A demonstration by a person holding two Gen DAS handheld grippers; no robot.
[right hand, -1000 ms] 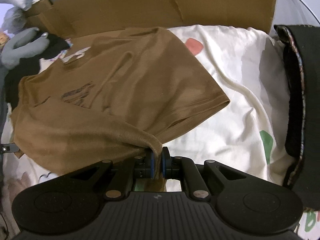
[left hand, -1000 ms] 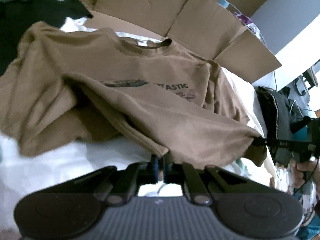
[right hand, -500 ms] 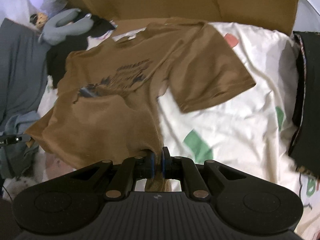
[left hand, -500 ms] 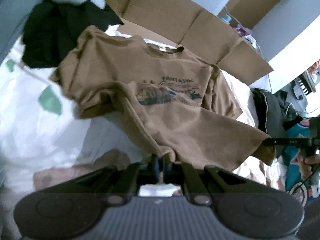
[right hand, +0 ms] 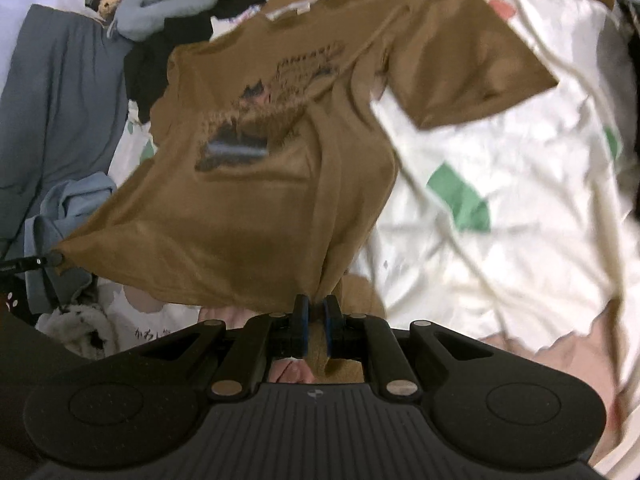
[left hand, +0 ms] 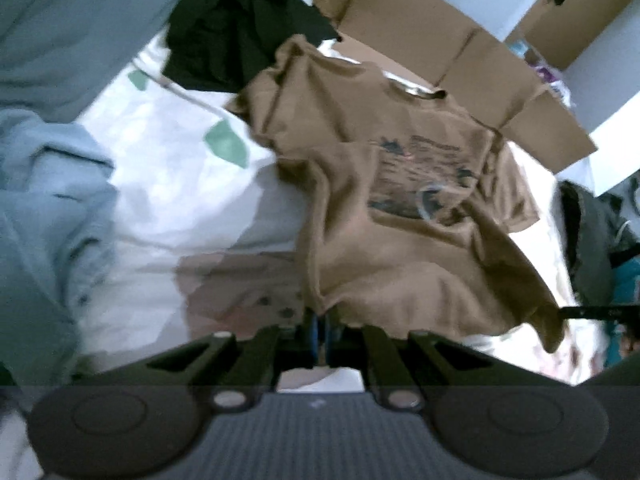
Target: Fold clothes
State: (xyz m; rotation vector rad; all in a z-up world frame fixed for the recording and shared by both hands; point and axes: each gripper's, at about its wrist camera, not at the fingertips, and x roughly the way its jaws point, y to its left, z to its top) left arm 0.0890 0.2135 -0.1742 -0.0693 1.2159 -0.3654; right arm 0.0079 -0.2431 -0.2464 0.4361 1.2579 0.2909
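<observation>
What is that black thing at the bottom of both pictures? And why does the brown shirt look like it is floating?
The black thing is a grabbing tool with two fingers, like big tongs. A person holds one in each hand, and each has a little camera looking along its fingers. So one picture comes from the left tool and the other from the right tool.

The brown T-shirt is not floating. Each tool is pinching a bottom corner of it and holding that edge up, while the neck end seems to rest on the white bedsheet with green shapes. In the left picture you can see the other tool's tip at the far corner.

Around it lie a black garment, some blue-grey clothes and a cardboard box. The person is getting ready to fold the shirt.
</observation>
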